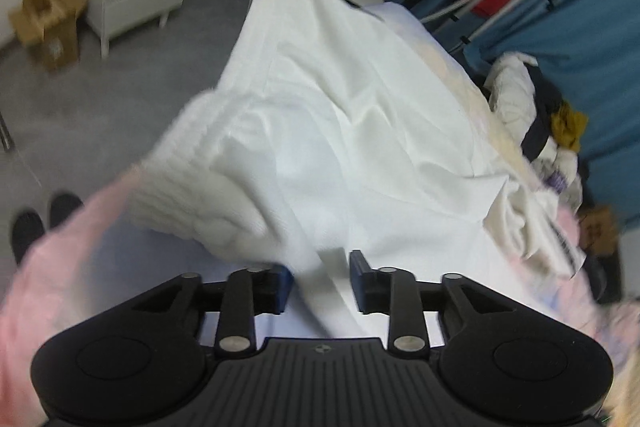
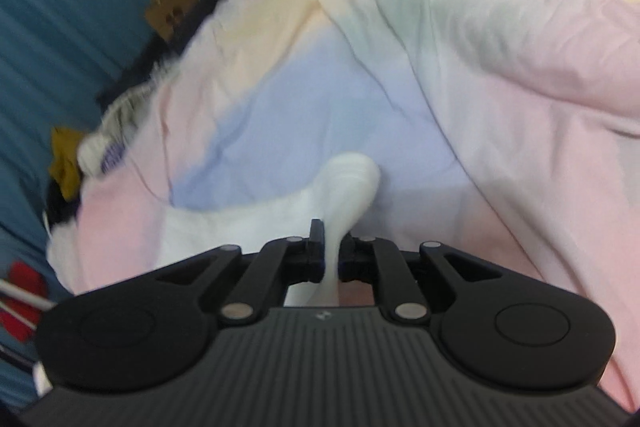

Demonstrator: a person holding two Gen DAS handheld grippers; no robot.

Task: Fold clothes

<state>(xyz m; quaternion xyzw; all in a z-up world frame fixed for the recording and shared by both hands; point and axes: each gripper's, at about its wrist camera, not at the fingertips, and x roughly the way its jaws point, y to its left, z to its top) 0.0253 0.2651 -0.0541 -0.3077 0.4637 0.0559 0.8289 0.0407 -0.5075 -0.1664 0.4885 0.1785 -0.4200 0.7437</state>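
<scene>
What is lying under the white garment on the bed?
Under the white garment lies a pastel bedsheet in pink, blue and yellow patches. The part directly below the garment is covered, so anything there cannot be seen.

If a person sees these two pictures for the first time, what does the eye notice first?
The big white garment fills the middle of the left wrist view, lying between the left gripper's separated fingers. In the right wrist view, the right gripper pinches white cloth above a pastel bedsheet.

Clothes pile [image 1: 536, 131] blurred; white garment [image 2: 344, 187] edge hidden btwn fingers.
</scene>
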